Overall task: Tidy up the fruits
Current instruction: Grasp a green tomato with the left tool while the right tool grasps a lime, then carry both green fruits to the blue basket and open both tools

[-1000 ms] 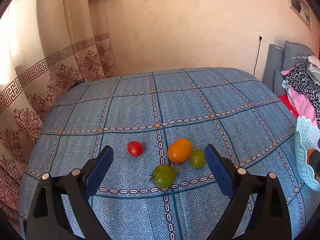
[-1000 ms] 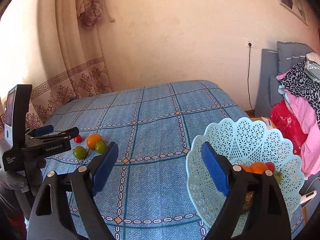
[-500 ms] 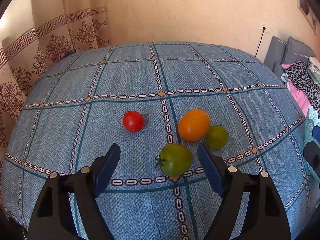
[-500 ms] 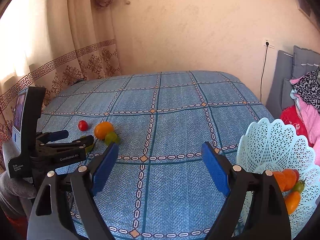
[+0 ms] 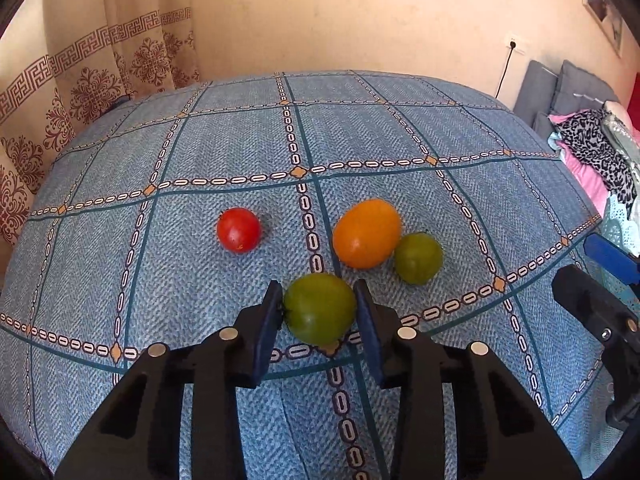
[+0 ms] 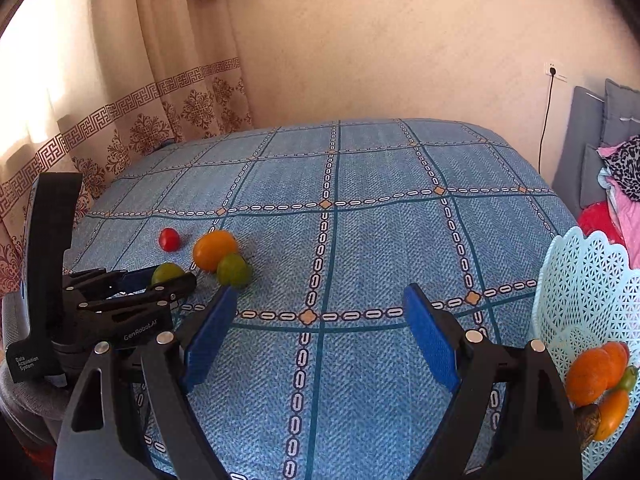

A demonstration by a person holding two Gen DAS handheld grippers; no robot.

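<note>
My left gripper (image 5: 318,312) is shut on a large green tomato (image 5: 320,308) that rests on the blue checked tablecloth (image 5: 224,148). Just beyond it lie an orange tomato (image 5: 366,233), a smaller green tomato (image 5: 418,258) touching it, and a red tomato (image 5: 239,229) apart to the left. In the right wrist view the left gripper (image 6: 160,280) holds the green tomato (image 6: 166,272) at the left. My right gripper (image 6: 320,332) is open and empty above the cloth. A light-blue lace basket (image 6: 588,292) at the right holds several orange and green fruits (image 6: 596,372).
A patterned curtain (image 6: 120,128) hangs at the table's far left. A grey sofa with piled clothes (image 5: 592,148) stands to the right. A cable and wall socket (image 6: 554,70) are behind. The right gripper's finger (image 5: 608,256) shows at the right edge of the left wrist view.
My left gripper has moved down and forward and closed on the large green tomato. My right gripper has swung left, away from the basket, and stays open.
</note>
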